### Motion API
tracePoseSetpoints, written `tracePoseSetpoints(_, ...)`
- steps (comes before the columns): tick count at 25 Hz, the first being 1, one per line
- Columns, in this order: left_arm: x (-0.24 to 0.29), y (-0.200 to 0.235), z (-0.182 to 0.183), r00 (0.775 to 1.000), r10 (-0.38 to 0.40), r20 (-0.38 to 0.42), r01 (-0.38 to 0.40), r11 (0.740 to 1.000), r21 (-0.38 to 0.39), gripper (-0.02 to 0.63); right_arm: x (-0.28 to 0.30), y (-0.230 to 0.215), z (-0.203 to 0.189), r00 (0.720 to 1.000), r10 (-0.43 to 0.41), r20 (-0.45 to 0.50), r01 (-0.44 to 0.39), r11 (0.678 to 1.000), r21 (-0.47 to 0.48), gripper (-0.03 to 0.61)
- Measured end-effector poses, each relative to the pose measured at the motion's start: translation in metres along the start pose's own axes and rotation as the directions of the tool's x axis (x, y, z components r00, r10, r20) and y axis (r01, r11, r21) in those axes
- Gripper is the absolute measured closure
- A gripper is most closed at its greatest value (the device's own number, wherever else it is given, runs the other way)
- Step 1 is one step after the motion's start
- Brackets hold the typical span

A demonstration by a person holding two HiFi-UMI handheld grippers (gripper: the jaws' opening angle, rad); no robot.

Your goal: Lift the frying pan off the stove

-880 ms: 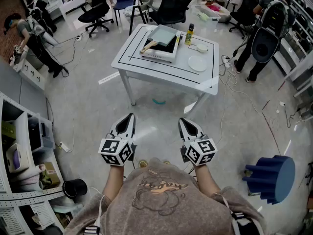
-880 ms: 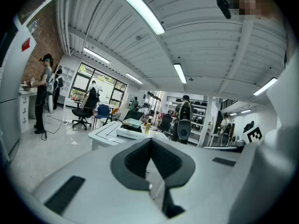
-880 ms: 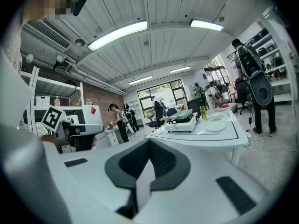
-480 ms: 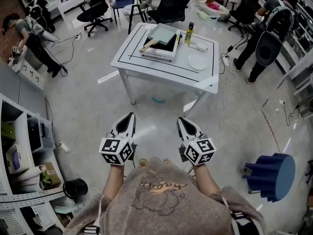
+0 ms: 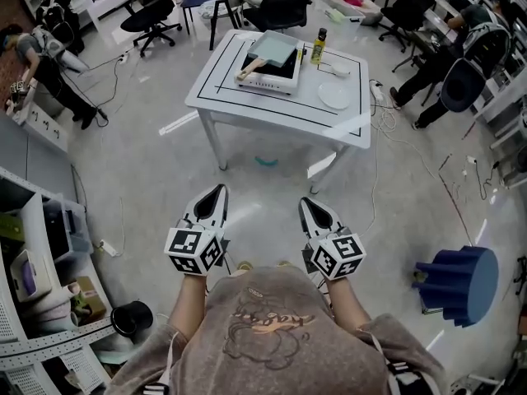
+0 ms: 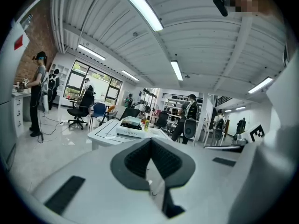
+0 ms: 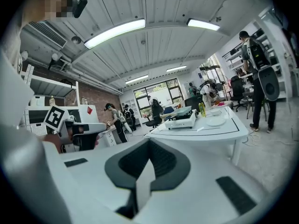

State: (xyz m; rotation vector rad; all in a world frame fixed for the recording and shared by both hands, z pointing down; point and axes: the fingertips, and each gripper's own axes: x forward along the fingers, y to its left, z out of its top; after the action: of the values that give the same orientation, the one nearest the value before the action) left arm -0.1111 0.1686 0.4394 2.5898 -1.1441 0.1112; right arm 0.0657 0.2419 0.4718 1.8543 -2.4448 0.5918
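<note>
A pale blue-green square frying pan [image 5: 272, 51] with a wooden handle sits on a white portable stove [image 5: 269, 76] on the white table [image 5: 247, 112], far ahead of me. My left gripper [image 5: 216, 194] and right gripper [image 5: 306, 204] hang side by side over the floor, well short of the table. Both are shut with nothing between the jaws. The stove with the pan on it appears small in the left gripper view [image 6: 129, 127] and in the right gripper view [image 7: 182, 118].
A yellow bottle [image 5: 317, 48], a small bowl [image 5: 339, 71] and a white plate [image 5: 334, 95] share the table. Black office chairs [image 5: 278, 6] stand behind it. People stand at left [image 5: 41, 56] and right [image 5: 457, 64]. Shelving [image 5: 37, 262] lies left, a blue stool [image 5: 458, 285] right, cables [image 5: 412, 163] on the floor.
The view has tilted slightly, so the table sits a little higher and further left in frame. Both grippers keep the same shut pose in front of me.
</note>
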Motion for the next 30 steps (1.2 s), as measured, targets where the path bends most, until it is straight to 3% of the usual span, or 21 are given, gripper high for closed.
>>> tracePoseSetpoints(13, 0.014, 0.024, -0.013, 0.997, -0.072, -0.033, 0.073, 0.997, 0.030, 0.607, 0.017, 0.011, -0.012, 0.997, -0.079, 0.025, 0.078, 0.997, 0.016, 0.580)
tracePoseSetpoints(30, 0.089, 0.061, 0.001, 0.997, -0.063, -0.035, 0.065, 0.997, 0.038, 0.607, 0.104, -0.028, 0.007, 0.999, -0.041, 0.006, 0.041, 0.999, 0.032, 0.580)
